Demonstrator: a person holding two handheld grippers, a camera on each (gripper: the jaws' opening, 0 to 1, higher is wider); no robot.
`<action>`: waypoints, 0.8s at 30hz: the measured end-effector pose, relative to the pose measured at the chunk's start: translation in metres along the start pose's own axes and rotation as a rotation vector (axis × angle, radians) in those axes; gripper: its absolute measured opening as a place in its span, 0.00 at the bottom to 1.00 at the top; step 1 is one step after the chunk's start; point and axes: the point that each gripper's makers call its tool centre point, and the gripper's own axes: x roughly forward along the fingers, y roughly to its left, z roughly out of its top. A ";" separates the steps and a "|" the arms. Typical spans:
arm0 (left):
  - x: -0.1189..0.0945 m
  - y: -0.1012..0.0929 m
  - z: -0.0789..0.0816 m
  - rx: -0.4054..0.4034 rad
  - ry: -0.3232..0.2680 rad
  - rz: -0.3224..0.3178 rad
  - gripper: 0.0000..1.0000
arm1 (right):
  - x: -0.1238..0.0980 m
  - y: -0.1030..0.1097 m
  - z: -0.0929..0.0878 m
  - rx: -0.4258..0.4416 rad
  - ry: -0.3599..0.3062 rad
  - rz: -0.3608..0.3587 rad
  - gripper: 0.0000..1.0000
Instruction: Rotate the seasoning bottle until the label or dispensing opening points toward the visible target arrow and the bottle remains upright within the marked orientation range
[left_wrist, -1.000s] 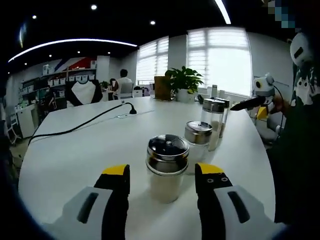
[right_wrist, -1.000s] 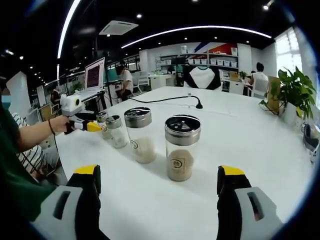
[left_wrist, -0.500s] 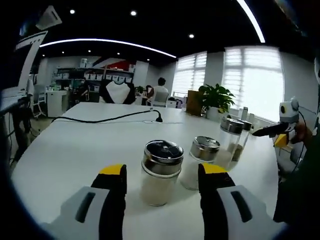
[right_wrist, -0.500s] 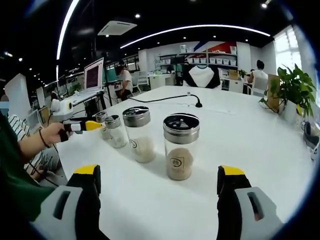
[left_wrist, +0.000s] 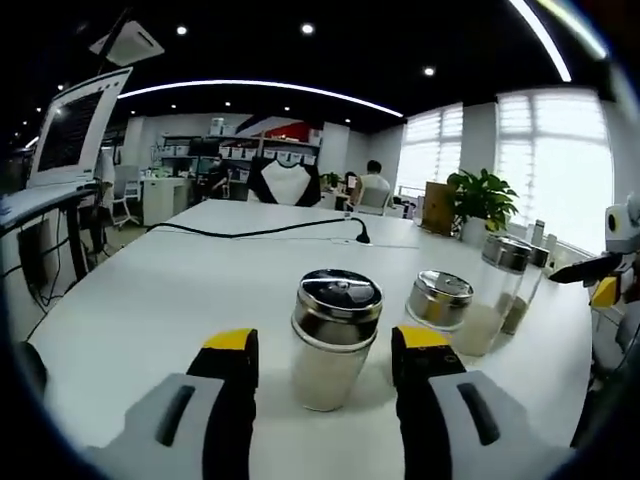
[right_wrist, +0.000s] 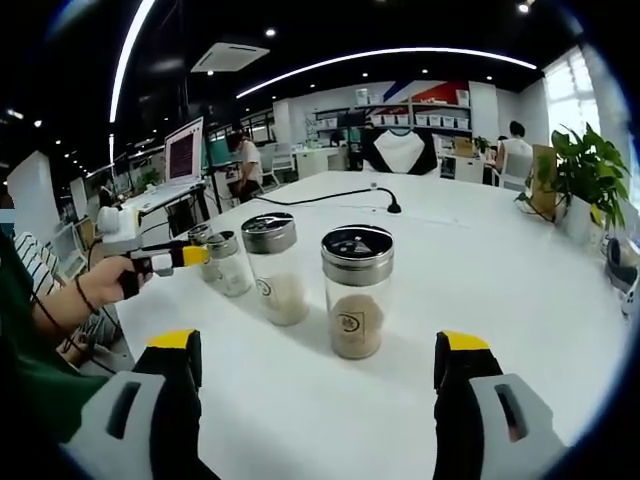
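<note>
1. Comparing the left gripper view with the pictures a second ago, the whole scene has swung: the monitor (left_wrist: 75, 130) has come in on the left and the window has slid to the right. That is camera motion; the bottles hold their row on the white table (left_wrist: 150, 290).

2. The left gripper (left_wrist: 325, 352) is released, its jaws spread wide to either side of the nearest seasoning bottle (left_wrist: 334, 338) and touching nothing. The bottle has stayed between the jaw tips throughout, so the person appears to be circling it for an approach rather than closing.

3. The right gripper (right_wrist: 320, 360) is likewise released, jaws well apart, with the brown-filled bottle (right_wrist: 356, 292) standing ahead of the gap. This view has barely shifted.

4. Judgement: no bottle is gripped, so the rotation has not begun. All four bottles stand upright.

5. No target arrow or orientation marking can be made out on the table in either view.

6. The right gripper view shows round label marks on the brown-filled bottle and its neighbour (right_wrist: 278, 269), facing the camera; the left gripper view shows no label on its nearest bottle, but does show the dispensing holes in its lid.

7. The right gripper view also shows the person's hand (right_wrist: 108, 278) carrying the left gripper beside the far end of the row.
</note>
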 end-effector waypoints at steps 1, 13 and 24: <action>0.001 0.000 0.001 -0.008 -0.008 0.003 0.55 | 0.000 0.000 0.000 0.000 0.000 0.000 0.99; 0.004 -0.004 0.001 0.005 -0.011 -0.009 0.38 | -0.001 -0.002 -0.001 0.007 0.002 -0.008 0.99; 0.002 -0.004 0.002 0.033 -0.007 -0.013 0.36 | 0.000 0.002 0.001 0.006 -0.001 0.003 0.99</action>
